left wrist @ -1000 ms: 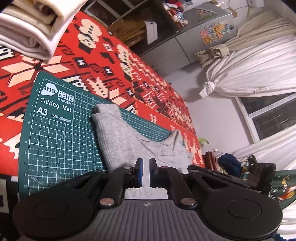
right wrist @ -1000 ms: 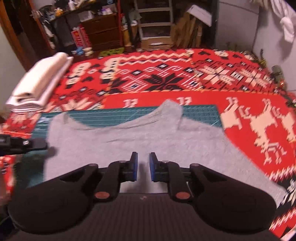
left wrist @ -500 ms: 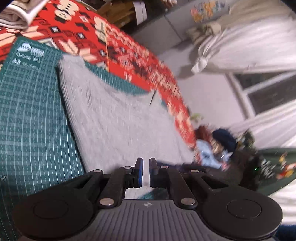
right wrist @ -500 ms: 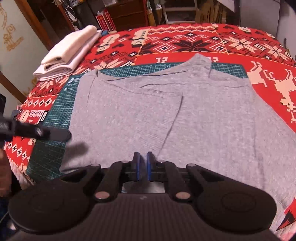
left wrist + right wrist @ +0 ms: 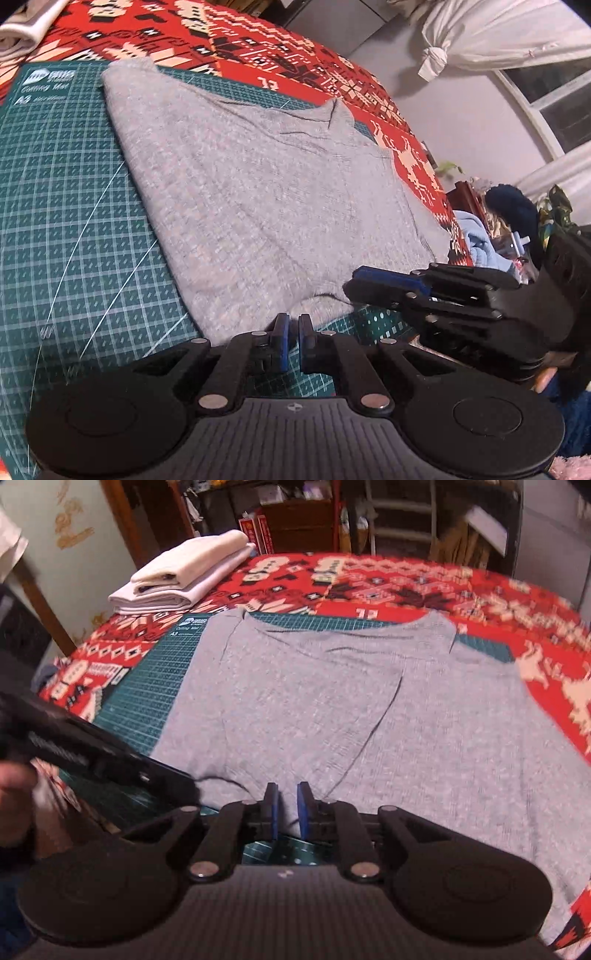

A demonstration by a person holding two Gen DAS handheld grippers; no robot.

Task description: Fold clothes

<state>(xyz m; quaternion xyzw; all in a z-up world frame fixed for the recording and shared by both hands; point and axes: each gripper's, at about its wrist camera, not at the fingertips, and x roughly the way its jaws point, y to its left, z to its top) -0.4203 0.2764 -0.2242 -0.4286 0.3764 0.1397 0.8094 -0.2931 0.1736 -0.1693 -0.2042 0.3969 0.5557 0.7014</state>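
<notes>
A: Nearest to us, the left gripper (image 5: 291, 341) sits low over the green cutting mat (image 5: 74, 229). Its jaws stand a narrow slit apart with nothing between them, just short of the near hem of the grey garment (image 5: 258, 192).

B: Our right gripper (image 5: 287, 812) is at that same hem. Its jaws are a small gap apart, grey cloth shows in the gap, but we cannot tell whether they pinch it.

A: The garment lies flat, partly on the mat and partly on the red patterned cloth (image 5: 406, 576) that covers the surface. Its long axis runs away from us, neckline at the far end, hem toward us. A fold crease runs down its middle.

B: On the mat's far left corner we read "Cutting Mat" and "A3" (image 5: 188, 629); the logo above is too blurred to read.

A: Farther back, at the far left corner, folded pale cloths (image 5: 184, 576) lie stacked.
</notes>
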